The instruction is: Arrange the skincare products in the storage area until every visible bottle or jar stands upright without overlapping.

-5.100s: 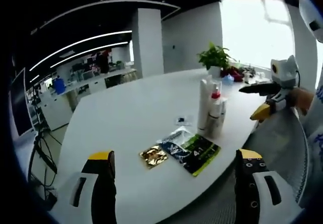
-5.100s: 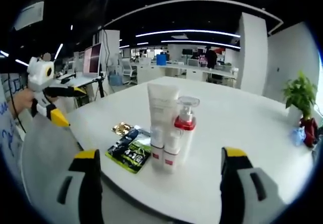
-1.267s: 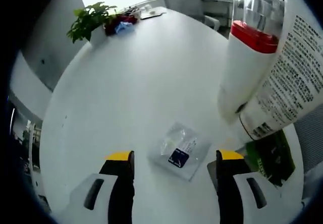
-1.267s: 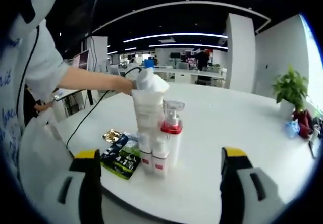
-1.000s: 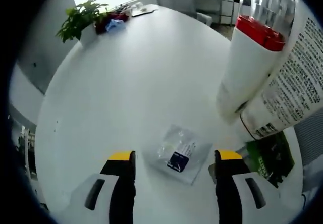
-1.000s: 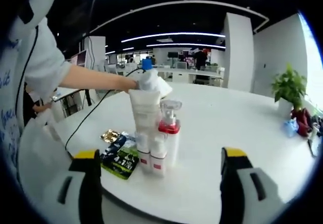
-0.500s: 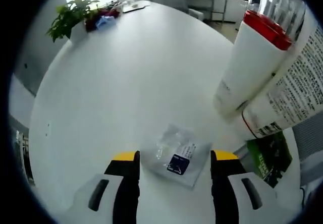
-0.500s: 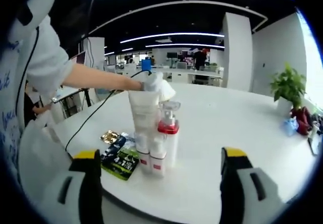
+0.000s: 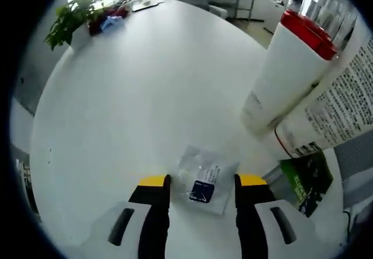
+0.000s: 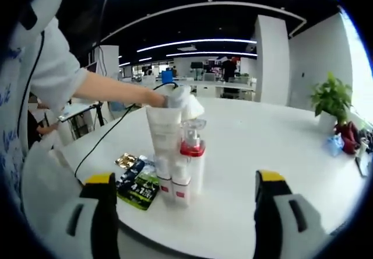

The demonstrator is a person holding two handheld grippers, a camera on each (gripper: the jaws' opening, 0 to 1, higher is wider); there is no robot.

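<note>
White round office table (image 10: 262,171) carries a tight cluster of skincare products near its edge.
Right gripper view: a tall white squeeze tube (image 10: 164,136) stands cap-down, touching a white pump bottle with a red collar and clear cap (image 10: 191,160); two small white bottles with red bands (image 10: 172,186) stand in front, touching. Beside them lie one green-black sachet (image 10: 140,186) and one gold foil sachet (image 10: 127,161). The right gripper (image 10: 183,218) gapes wide, holding nothing. The left gripper (image 9: 200,203) has its jaws narrowed at either side of a clear flat sachet with a blue label (image 9: 203,180); whether they touch it is unclear.
</note>
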